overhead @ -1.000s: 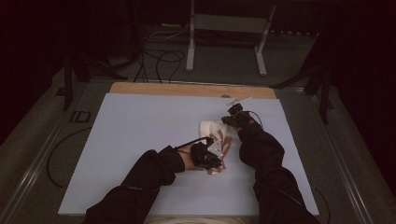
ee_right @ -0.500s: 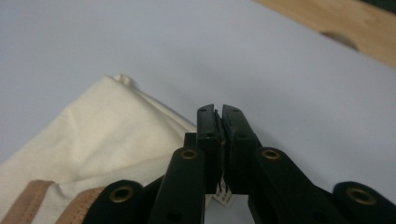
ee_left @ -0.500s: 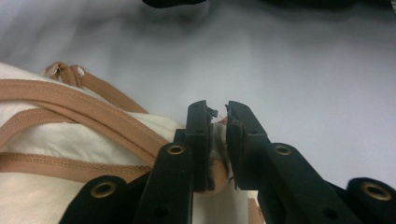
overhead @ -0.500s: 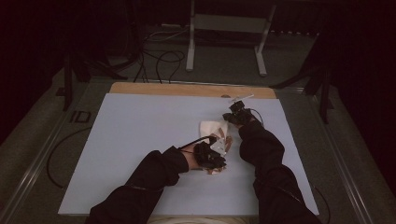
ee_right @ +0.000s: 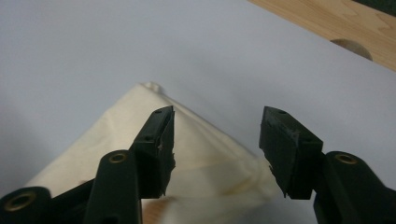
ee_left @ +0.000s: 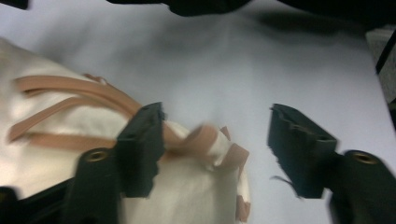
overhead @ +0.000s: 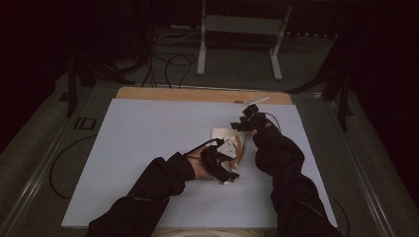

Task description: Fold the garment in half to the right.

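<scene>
We see a cream cloth bag (overhead: 228,148) with tan straps (ee_left: 70,86) lying folded on the pale sheet (overhead: 148,148) that covers the desk, a little right of the middle, between our 2 hands. The left gripper (overhead: 223,170) sits at the near end of the bag, where the straps bunch up. In the left gripper view its 2 jaws have just been opening and now stand well apart; 1 jaw rests over the strap loops and the cloth, the other hangs over the bare sheet, and neither pad presses on anything. The right gripper (overhead: 245,124) sits at the far end of the bag, close to the strip of bare wood (overhead: 197,95) along the far edge of the desk. Its jaws have also just been opening; in the right gripper view they stand wide, with a corner of the bag (ee_right: 196,154) lying flat on the sheet beneath and between them, free of both pads. Both dark sleeves (overhead: 163,182) come in from the near edge, and a cable trails from each gripper.
</scene>
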A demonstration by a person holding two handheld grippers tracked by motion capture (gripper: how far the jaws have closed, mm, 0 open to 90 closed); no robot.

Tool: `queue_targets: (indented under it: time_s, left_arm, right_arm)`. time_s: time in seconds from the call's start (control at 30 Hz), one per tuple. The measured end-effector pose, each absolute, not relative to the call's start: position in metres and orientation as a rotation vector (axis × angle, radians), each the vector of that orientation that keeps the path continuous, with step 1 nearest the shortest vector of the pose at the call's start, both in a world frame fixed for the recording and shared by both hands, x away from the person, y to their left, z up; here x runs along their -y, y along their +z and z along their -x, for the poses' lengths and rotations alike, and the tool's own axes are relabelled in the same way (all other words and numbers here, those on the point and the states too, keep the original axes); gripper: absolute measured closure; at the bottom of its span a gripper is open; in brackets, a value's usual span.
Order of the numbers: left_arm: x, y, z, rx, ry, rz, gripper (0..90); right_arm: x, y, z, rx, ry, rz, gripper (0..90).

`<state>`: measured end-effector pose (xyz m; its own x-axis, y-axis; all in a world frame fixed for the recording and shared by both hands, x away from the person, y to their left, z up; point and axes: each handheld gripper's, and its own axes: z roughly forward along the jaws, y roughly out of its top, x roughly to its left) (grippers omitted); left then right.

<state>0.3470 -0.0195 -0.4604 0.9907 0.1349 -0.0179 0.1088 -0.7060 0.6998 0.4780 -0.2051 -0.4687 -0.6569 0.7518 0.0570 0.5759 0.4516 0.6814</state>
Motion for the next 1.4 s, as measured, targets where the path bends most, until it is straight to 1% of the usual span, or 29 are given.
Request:
queue_targets:
  time_s: [0.03, 0.13, 0.17, 0.2, 0.23, 0.3, 0.33, 0.43, 0.53, 0.63, 0.67, 0.7, 0.73, 0.8, 0.83, 0.93, 0.97, 1.0, 1.03, 1.07, 1.1, 1.13, 1.2, 1.27, 1.4]
  left_arm:
    - [0.015, -0.456, -0.347, -0.184, 0.056, -2.357, 28.0]
    - [0.008, -0.452, -0.347, -0.205, 0.064, -2.351, 21.1]
    - [0.002, -0.45, -0.347, -0.236, 0.059, -2.338, 16.3]
    - [0.002, -0.45, -0.347, -0.236, 0.059, -2.338, 15.5]
    - [-0.006, -0.448, -0.347, -0.256, 0.058, -2.326, 14.1]
    - [-0.014, -0.448, -0.347, -0.268, 0.06, -2.33, 3.9]
    - [-0.014, -0.448, -0.347, -0.268, 0.06, -2.33, 1.8]
    - [-0.032, -0.449, -0.345, -0.317, 0.074, -2.326, 0.5]
    - [-0.041, -0.45, -0.344, -0.347, 0.077, -2.314, 0.3]
    - [-0.06, -0.454, -0.339, -0.391, 0.104, -2.302, 0.2]
    - [-0.06, -0.454, -0.339, -0.391, 0.104, -2.302, 0.2]
    - [-0.071, -0.455, -0.337, -0.407, 0.111, -2.295, 0.2]
    - [-0.071, -0.455, -0.337, -0.407, 0.111, -2.295, 0.2]
    - [-0.081, -0.456, -0.335, -0.431, 0.116, -2.285, 0.2]
    - [-0.091, -0.458, -0.332, -0.455, 0.117, -2.283, 0.2]
    - [-0.1, -0.459, -0.329, -0.47, 0.121, -2.278, 0.2]
    - [-0.108, -0.462, -0.326, -0.496, 0.121, -2.259, 0.2]
    - [-0.108, -0.462, -0.326, -0.496, 0.121, -2.259, 0.2]
    - [-0.116, -0.464, -0.323, -0.513, 0.124, -2.245, 0.2]
    - [-0.116, -0.464, -0.323, -0.513, 0.124, -2.245, 0.2]
    - [-0.124, -0.466, -0.321, -0.528, 0.135, -2.239, 0.2]
    - [-0.124, -0.466, -0.321, -0.528, 0.135, -2.239, 0.2]
    - [-0.132, -0.468, -0.318, -0.543, 0.145, -2.228, 0.2]
    - [-0.138, -0.47, -0.315, -0.545, 0.157, -2.223, 0.2]
    - [-0.151, -0.474, -0.311, -0.572, 0.168, -2.193, 0.2]
  right_arm:
    - [0.203, -0.464, -0.474, -2.462, 1.006, -1.138, 44.9]
    - [0.201, -0.462, -0.469, -2.471, 1.014, -1.128, 44.3]
    - [0.2, -0.461, -0.463, -2.48, 1.024, -1.135, 44.1]
    - [0.2, -0.461, -0.463, -2.48, 1.024, -1.135, 44.1]
    - [0.199, -0.462, -0.457, -2.504, 1.019, -1.122, 43.0]
    - [0.198, -0.463, -0.451, -2.52, 0.999, -1.122, 41.8]
    - [0.198, -0.463, -0.451, -2.52, 0.999, -1.122, 41.8]
    - [0.197, -0.468, -0.438, -2.544, 0.99, -1.127, 39.4]
    - [0.197, -0.47, -0.433, -2.557, 0.968, -1.126, 39.4]
    - [0.199, -0.475, -0.425, -2.562, 0.935, -1.13, 41.2]
    - [0.199, -0.475, -0.425, -2.562, 0.935, -1.13, 41.2]
    - [0.203, -0.477, -0.421, -2.556, 0.916, -1.139, 43.4]
    - [0.203, -0.477, -0.421, -2.556, 0.916, -1.139, 43.4]
    - [0.207, -0.479, -0.418, -2.542, 0.899, -1.151, 48.7]
    - [0.212, -0.48, -0.417, -2.527, 0.882, -1.169, 49.0]
    - [0.218, -0.481, -0.416, -2.52, 0.882, -1.187, 49.3]
    - [0.222, -0.482, -0.415, -2.517, 0.88, -1.197, 52.4]
    - [0.222, -0.482, -0.415, -2.517, 0.88, -1.197, 52.4]
    - [0.226, -0.484, -0.415, -2.515, 0.881, -1.22, 60.0]
    - [0.226, -0.484, -0.415, -2.515, 0.881, -1.22, 60.0]
    - [0.228, -0.486, -0.414, -2.509, 0.871, -1.211, 69.3]
    - [0.228, -0.486, -0.414, -2.509, 0.871, -1.211, 69.3]
    - [0.23, -0.486, -0.414, -2.508, 0.872, -1.228, 75.2]
    - [0.231, -0.486, -0.413, -2.502, 0.851, -1.234, 78.5]
    - [0.235, -0.489, -0.412, -2.496, 0.822, -1.257, 79.1]
